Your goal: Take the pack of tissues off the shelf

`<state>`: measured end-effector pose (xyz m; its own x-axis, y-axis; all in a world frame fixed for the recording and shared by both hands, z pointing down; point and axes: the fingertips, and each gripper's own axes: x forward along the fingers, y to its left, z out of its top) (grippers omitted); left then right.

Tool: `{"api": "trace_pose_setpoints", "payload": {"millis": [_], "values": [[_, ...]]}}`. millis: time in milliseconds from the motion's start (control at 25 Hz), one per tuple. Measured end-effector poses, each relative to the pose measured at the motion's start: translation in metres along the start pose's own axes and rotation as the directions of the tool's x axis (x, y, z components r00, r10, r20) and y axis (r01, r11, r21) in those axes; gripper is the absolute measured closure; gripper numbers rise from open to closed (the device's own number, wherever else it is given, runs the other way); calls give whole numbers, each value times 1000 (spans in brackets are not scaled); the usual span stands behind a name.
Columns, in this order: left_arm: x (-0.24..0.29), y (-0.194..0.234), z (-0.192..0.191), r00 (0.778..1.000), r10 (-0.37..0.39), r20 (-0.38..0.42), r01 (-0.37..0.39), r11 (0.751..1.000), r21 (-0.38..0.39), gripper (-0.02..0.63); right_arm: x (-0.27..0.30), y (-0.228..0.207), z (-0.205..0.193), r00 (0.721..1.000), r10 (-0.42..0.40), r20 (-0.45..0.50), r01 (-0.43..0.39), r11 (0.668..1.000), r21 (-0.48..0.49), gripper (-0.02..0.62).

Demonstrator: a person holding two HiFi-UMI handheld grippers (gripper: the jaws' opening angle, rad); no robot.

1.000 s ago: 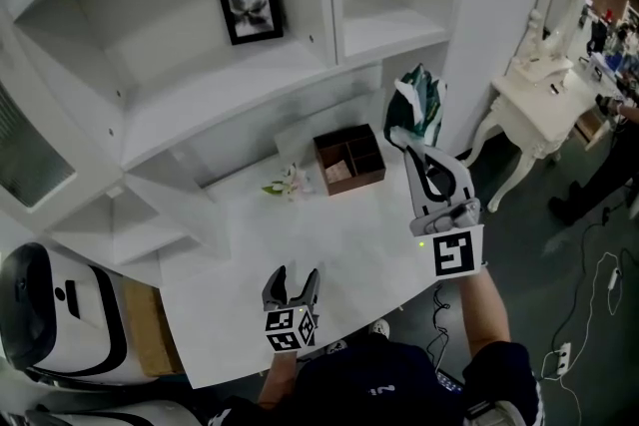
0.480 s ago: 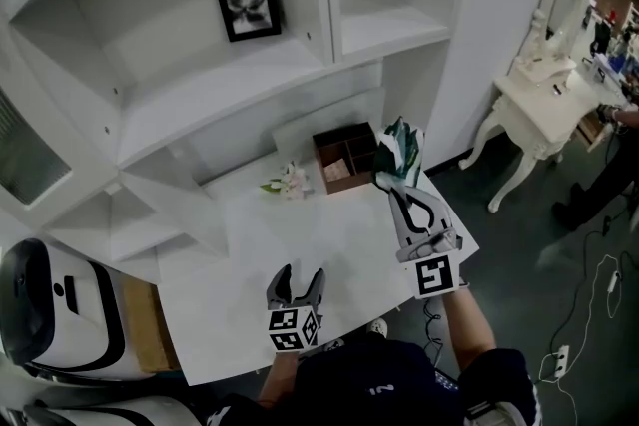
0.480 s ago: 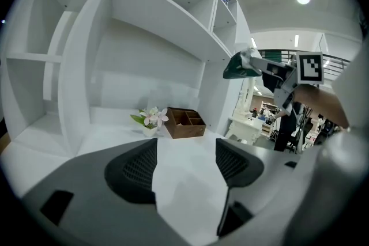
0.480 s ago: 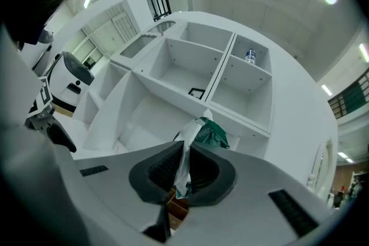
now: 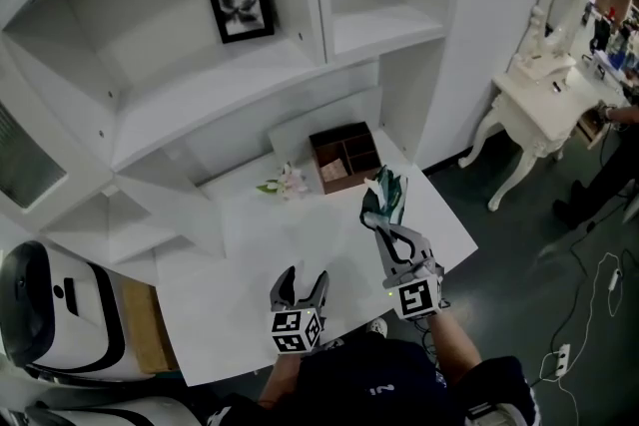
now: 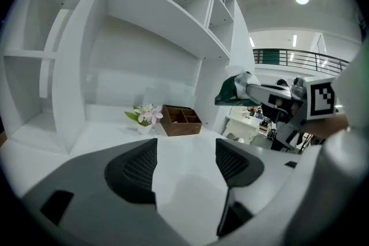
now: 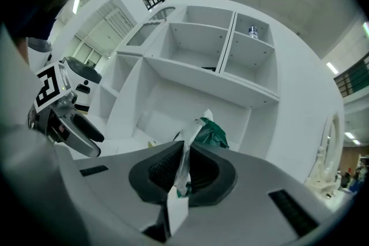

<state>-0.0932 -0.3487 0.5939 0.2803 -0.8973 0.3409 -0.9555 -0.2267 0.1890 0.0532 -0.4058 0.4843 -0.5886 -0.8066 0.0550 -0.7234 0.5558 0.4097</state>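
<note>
From the head view, my left gripper (image 5: pixel 301 282) hangs over the near edge of the white table (image 5: pixel 270 244), its jaws spread wide with only bare tabletop between them. My right gripper (image 5: pixel 383 226) is out over the table's right side, its jaws closed on the pack of tissues (image 5: pixel 385 194), a green and white packet that sticks up past the fingertips just in front of the wooden box (image 5: pixel 344 155). The pack is off the shelf (image 5: pixel 230 85) and in the air above the table. A small pot of flowers (image 5: pixel 288 182) stands just left of the box, and a framed picture (image 5: pixel 240 3) stands on the shelf above. In the left gripper view my two dark pads stand well apart and hold nothing; beyond them are the flowers and the box, and off to the right the other gripper carries the green pack clear of the tabletop. In the right gripper view my pads are pressed together on the pack's thin white edge, the green bulk bunched just beyond them, with the shelf compartments behind
</note>
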Motion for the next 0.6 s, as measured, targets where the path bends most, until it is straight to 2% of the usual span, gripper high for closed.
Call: {"api": "trace_pose_setpoints", "payload": {"millis": [320, 600], "values": [[0, -6, -10, 1000, 3, -16, -3, 1000, -3, 290, -17, 37, -43, 996, 34, -88, -24, 993, 115, 577], [-7, -13, -28, 999, -6, -37, 6, 1000, -16, 290, -34, 75, -84, 978, 98, -183, -60, 978, 200, 577]]}}
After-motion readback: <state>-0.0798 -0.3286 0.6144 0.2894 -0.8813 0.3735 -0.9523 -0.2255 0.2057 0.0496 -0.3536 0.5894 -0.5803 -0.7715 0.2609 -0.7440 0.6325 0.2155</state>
